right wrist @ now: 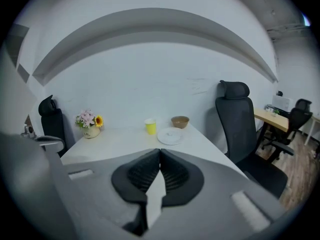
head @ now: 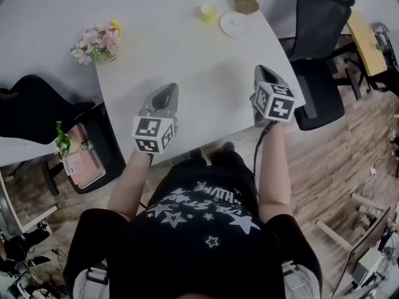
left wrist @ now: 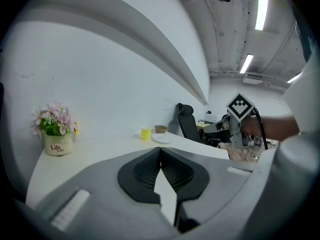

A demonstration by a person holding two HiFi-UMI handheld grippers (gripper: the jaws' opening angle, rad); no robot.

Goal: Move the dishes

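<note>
You are holding the left tool (head: 163, 98) and right tool (head: 267, 76) clenched, empty, over the near edge of the worktop (head: 187, 61), likely readying a reach; plate (head: 235, 25), bowl (head: 245, 4) and cup (head: 209, 12) are sitting at its far end.

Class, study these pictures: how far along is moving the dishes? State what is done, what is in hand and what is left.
Done: nothing visible; the yellow cup, brown bowl and white plate sit grouped at the far end of the table. In hand: nothing; the left claw and right claw are both shut and empty, at the near end. Left: all three dishes.
</note>
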